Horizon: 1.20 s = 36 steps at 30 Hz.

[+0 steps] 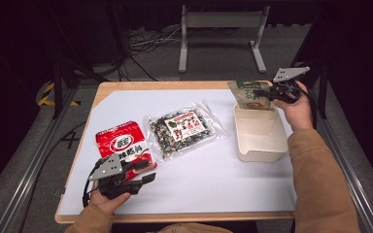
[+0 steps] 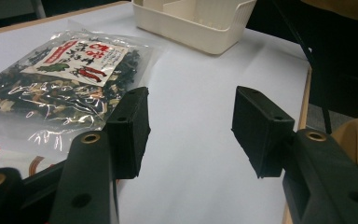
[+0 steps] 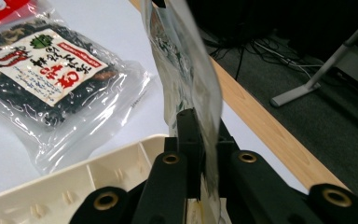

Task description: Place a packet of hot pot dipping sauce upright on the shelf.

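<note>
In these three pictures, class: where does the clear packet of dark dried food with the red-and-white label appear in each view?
High view: clear packet lies mid-table, between the red packet and the cream tray.
Left gripper view: upper left, beyond the left jaw.
Right gripper view: upper left.
Shared landmark: the cream tray.

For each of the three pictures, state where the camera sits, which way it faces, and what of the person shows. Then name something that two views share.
High view: above the person's side, facing forward and down on the table; both forearms, left gripper, right gripper.
Left gripper view: on that gripper, looking across the table between open jaws toward the bin.
Right gripper view: looking along jaws shut on the pouch.
Shared: the clear bag and the bin.
</note>
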Tool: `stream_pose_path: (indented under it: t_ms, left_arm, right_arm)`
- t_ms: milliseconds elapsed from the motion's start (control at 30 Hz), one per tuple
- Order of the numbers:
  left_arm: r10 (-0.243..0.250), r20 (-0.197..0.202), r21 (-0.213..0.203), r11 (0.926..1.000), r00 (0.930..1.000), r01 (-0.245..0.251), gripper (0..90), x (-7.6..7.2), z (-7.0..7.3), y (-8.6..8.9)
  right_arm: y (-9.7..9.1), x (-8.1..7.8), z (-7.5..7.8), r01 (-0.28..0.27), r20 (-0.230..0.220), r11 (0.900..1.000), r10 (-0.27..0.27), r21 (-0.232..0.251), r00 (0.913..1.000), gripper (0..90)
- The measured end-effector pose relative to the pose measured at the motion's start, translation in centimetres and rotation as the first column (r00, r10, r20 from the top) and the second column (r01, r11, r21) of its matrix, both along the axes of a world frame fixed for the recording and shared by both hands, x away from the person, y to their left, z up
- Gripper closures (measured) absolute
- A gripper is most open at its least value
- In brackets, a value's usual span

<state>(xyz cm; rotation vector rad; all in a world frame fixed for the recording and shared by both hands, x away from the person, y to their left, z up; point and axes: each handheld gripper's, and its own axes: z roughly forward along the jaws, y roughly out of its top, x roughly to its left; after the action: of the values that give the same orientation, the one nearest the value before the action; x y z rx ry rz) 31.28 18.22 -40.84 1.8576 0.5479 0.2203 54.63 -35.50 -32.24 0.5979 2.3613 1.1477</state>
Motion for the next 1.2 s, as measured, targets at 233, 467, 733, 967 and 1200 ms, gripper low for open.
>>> stream_pose_path:
  t_ms: [233,467,733,967,1200]
  left_arm:
    - [-0.001,0.0,0.004,1.0,1.0,0.001,46.8,0.0,0.0,0.0]
    - [0.001,0.0,0.003,1.0,1.0,-0.001,46.2,0.0,0.0,-0.1]
    - [0.01,0.014,-0.004,0.9999,0.9999,-0.01,41.7,0.2,-0.2,-0.2]
    - [0.012,0.025,-0.003,0.9999,0.9996,-0.012,39.9,0.2,-0.2,-0.3]
    - [0.038,0.061,0.0,0.9993,0.9974,-0.038,33.4,0.3,-0.2,-0.2]
  right_arm:
    - [-0.6,0.2,-1.0,0.036,-0.026,0.9993,-0.036,0.011,0.999,85.5]
    - [-1.3,-0.1,-0.9,0.091,-0.032,0.9958,-0.09,0.011,0.9954,79.1]
    - [-1.8,-0.4,-0.8,0.156,-0.063,0.9877,-0.156,0.002,0.9858,58.3]
    - [-1.8,-0.8,-0.3,0.199,-0.043,0.9798,-0.198,0.018,0.9792,43.2]
    - [-2.2,-1.5,0.4,0.25,-0.017,0.9658,-0.249,0.069,0.9683,35.8]
